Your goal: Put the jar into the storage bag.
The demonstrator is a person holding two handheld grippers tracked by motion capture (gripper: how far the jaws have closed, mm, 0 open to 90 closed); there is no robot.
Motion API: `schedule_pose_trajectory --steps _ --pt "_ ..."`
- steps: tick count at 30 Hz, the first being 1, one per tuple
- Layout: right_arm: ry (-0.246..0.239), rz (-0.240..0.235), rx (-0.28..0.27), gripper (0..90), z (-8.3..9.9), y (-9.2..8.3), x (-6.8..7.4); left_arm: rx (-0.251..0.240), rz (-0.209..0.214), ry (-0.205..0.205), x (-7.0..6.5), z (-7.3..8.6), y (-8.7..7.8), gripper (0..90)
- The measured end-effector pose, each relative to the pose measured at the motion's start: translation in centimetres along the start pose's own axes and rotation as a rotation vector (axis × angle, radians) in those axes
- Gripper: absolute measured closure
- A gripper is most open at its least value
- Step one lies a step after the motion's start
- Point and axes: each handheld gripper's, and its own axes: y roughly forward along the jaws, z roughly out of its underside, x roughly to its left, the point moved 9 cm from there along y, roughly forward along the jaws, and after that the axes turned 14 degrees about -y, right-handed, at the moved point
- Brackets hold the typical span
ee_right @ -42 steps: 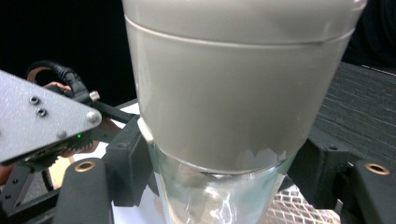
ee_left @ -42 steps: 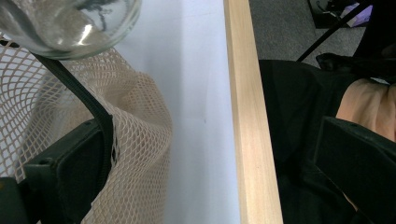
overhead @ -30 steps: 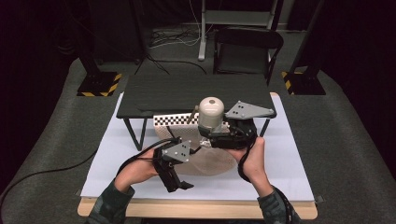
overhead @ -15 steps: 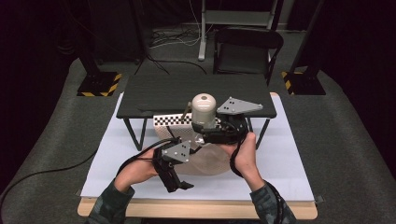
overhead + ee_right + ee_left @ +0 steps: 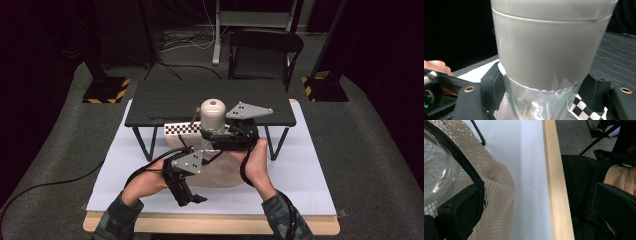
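A glass jar (image 5: 212, 118) with a grey lid (image 5: 549, 37) stands upright in my right gripper (image 5: 214, 136), which is shut on the clear glass just under the lid (image 5: 541, 100). It hangs over the far rim of a beige mesh bag (image 5: 222, 171) lying on the white sheet. My left gripper (image 5: 191, 200) sits at the bag's near left side with its jaws wide apart. In the left gripper view (image 5: 534, 220) the bag's black-trimmed rim (image 5: 475, 178) drapes over one jaw. The jar's glass (image 5: 436, 175) shows through the mesh there.
A low black table (image 5: 165, 102) on thin legs stands just behind the jar, with a checkered strip (image 5: 179, 131) under its front edge. A white sheet (image 5: 310, 175) covers the wooden tabletop, whose near edge (image 5: 554, 182) is close to my left gripper. A black chair (image 5: 265, 55) stands beyond.
My right gripper has carried the jar to the left and slightly down, closer over the mesh bag. The left gripper has stayed where it was.
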Motion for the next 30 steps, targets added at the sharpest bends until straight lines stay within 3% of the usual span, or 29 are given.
schedule_pose_trajectory --steps 15,30 --pt "0.044 -0.043 0.05 29.7 3.4 2.1 0.9 -0.002 0.001 0.002 0.0 0.0 -0.2 0.0" --pt "0.058 -0.08 0.105 29.6 6.3 3.4 1.8 0.001 -0.004 -0.003 0.0 0.0 -0.1 0.0"
